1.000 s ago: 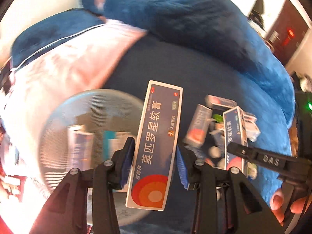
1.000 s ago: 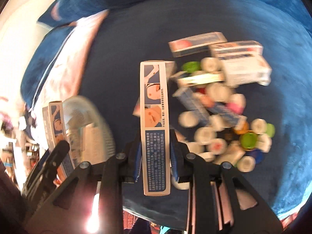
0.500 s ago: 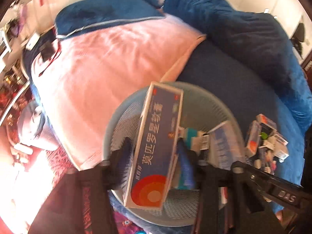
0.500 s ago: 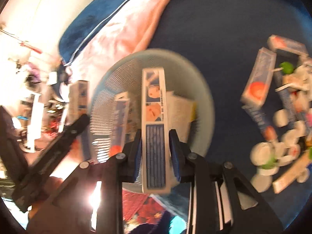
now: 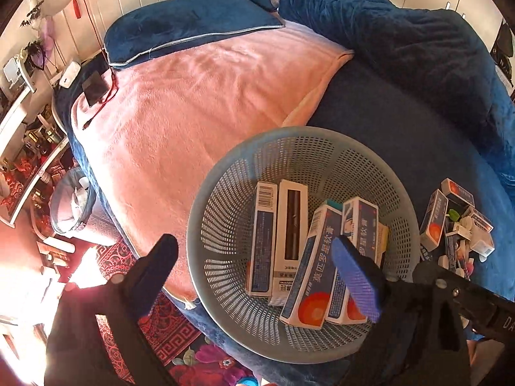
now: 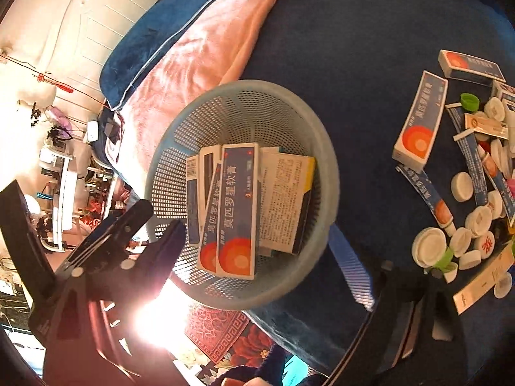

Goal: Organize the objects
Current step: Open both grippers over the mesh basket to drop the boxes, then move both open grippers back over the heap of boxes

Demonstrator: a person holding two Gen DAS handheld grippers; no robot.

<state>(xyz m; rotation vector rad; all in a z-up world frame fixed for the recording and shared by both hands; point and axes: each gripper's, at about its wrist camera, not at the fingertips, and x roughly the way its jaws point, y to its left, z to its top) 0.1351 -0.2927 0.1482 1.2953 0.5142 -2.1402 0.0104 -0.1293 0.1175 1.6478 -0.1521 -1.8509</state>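
Far left in left wrist view: cluttered shelves, red patterned rug (image 5: pixel 167 328) on floor, small bin (image 5: pixel 69 206) beside bed. Pink blanket (image 5: pixel 193 103) spread over bed, blue pillow (image 5: pixel 180 29) at its head, dark blue quilt (image 5: pixel 402 45) bunched at upper right.

Left gripper (image 5: pixel 254 267) low in frame, jaws spread wide and opening, nothing pressed between pads; blue pad of one finger (image 5: pixel 354 280) over basket contents, other finger out past basket's left rim.

Round pale blue mesh basket (image 5: pixel 225 193) on bed edge, partly on pink blanket, partly on dark blue cover. Inside: several long cartons lying side by side, including dark blue ointment box with orange circle (image 5: pixel 309 267), a second like it just right, white-and-black box (image 5: pixel 291 238) further left.

Right gripper (image 6: pixel 267 244) in right wrist view: jaws wide and opening, empty, hanging over basket's near rim (image 6: pixel 325 167). Same ointment box (image 6: pixel 238 209) flat on top in basket, pale leaflet-print carton (image 6: pixel 283 199) touching its right side.

Right of basket, well apart on dark blue cover: loose pile of more boxes (image 6: pixel 420 119), tubes (image 6: pixel 425 193), white caps (image 6: pixel 429 246), green cap (image 6: pixel 469 101). Same pile small at right edge of left view (image 5: pixel 457 222).
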